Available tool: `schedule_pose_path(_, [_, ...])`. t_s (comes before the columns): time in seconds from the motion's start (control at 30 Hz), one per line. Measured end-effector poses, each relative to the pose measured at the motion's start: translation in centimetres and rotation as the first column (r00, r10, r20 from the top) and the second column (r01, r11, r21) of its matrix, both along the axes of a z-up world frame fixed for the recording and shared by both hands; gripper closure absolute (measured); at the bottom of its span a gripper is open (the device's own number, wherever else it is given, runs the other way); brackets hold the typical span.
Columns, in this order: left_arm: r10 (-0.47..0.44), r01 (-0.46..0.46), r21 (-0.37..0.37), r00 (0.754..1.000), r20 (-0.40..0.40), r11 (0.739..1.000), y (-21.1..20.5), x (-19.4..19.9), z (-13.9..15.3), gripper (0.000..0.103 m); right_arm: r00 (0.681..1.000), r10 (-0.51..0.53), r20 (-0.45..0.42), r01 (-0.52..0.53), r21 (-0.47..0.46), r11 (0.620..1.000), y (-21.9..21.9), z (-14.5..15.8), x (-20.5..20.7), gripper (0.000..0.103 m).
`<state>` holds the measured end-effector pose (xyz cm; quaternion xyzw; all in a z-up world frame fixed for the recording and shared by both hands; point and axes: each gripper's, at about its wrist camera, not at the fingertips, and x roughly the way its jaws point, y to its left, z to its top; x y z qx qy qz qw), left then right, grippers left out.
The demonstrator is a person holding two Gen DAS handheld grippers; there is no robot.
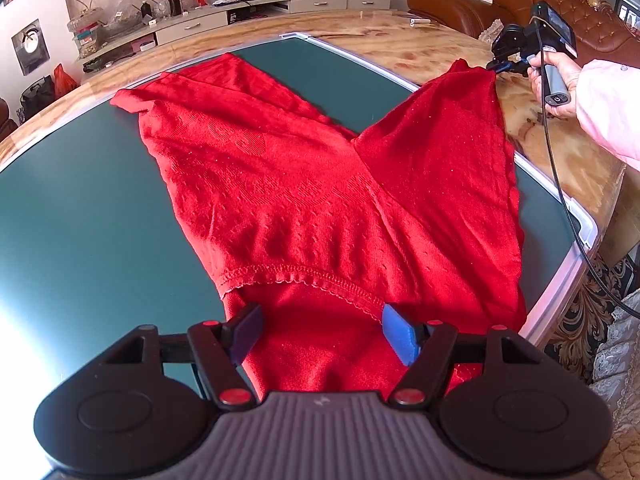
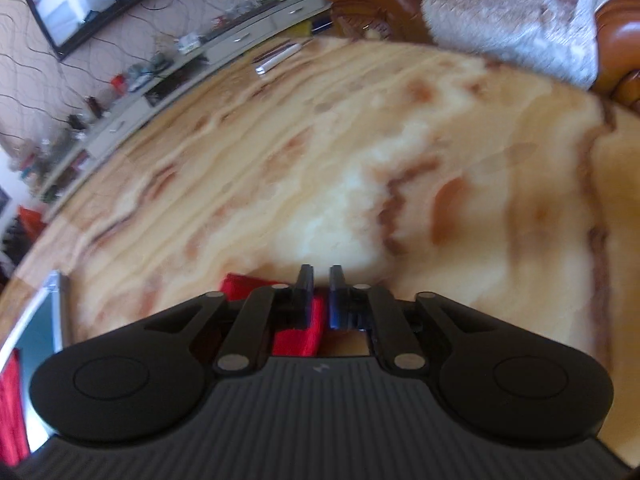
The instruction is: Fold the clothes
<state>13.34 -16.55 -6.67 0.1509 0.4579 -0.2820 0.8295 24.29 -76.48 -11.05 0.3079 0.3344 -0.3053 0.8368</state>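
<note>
Red knit trousers [image 1: 280,200] lie on a green mat [image 1: 80,200], waistband toward me and one leg stretched to the far left. My left gripper [image 1: 322,332] is open wide over the waistband, its blue pads [image 1: 400,334] resting at either side of the cloth. The other leg rises to a peak at the right, where my right gripper [image 1: 494,67] meets its cuff off the mat's edge. In the right wrist view that gripper [image 2: 320,284] shows a narrow gap between its fingers, and the red cuff [image 2: 298,340] hangs in it against the left finger.
The mat lies on a marble table [image 2: 320,160]. A hand [image 1: 560,76] in a pink sleeve holds the right gripper, whose cable [image 1: 560,184] trails over the mat's right edge. A brown sofa [image 1: 560,12] with a pale cushion [image 2: 508,28] stands behind; a white item [image 2: 276,60] lies far out.
</note>
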Motion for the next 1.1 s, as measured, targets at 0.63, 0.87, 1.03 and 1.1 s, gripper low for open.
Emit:
schedule_pose_path(0.63, [-0.006,0.006,0.007,1.000,-0.001,1.000,-0.1,0.0,0.0,0.029,0.986,0.157,-0.051,-0.156,0.015,0.988,4.0,0.6,5.6,0.075])
schedule_pose_path(0.87, [-0.020,0.020,0.011,1.000,0.005,1.000,0.1,-0.3,0.0,0.028,0.990,0.125,-0.069,-0.129,-0.059,0.990,4.2,1.2,6.2,0.097])
schedule_pose_path(1.03, [-0.026,0.026,0.018,1.000,0.002,0.999,0.1,-0.4,0.0,0.028,0.989,0.121,-0.086,-0.128,-0.075,0.989,3.8,1.0,6.3,0.088])
schedule_pose_path(1.1, [-0.024,0.024,0.020,1.000,-0.004,1.000,0.0,-0.3,0.1,0.027,0.993,0.110,-0.050,-0.114,-0.075,0.991,3.5,1.6,5.1,0.068])
